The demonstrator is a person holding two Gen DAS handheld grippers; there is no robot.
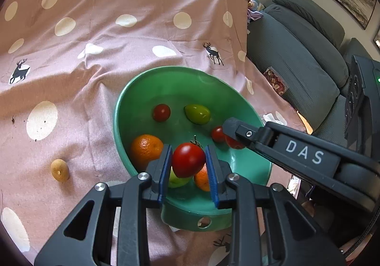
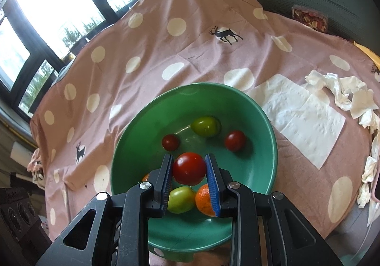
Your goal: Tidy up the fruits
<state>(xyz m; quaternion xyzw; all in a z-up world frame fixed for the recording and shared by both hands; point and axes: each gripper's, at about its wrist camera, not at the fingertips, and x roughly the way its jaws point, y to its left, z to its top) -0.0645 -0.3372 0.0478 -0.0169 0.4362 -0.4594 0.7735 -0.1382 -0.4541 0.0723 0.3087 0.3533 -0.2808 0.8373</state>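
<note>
Two tools are seen, each clamped on a red tomato of its own. The left tool (image 1: 188,161) is closed on a stemmed red tomato (image 1: 188,159) held above the near part of the green bowl (image 1: 147,83), and the right tool (image 2: 189,169) is closed on a second red tomato (image 2: 189,168), likewise over the bowl. In the left wrist view the right tool is seen reaching in from the right, its tip over the bowl's right side, and white letters reading "DAS" (image 1: 304,150) are printed on its black body. Inside the bowl, loose fruits can be counted across the two views: two small red tomatoes (image 2: 170,142) (image 2: 235,140), one green tomato at the far side (image 2: 205,126), a second green fruit at the near side (image 2: 181,199), and two oranges (image 1: 146,149) (image 2: 205,200), one of them largely hidden behind the fingers. One small yellowish fruit (image 1: 59,170) lies alone on the cloth, well apart from the bowl on its left. The counter is covered by a pink cloth (image 1: 95,35) printed with white dots and dark deer figures. Two flat white napkins (image 2: 306,123) are laid beside the bowl on its right, with crumpled tissues (image 2: 346,92) beyond them; how many cannot be told. No other writing can be read.
</note>
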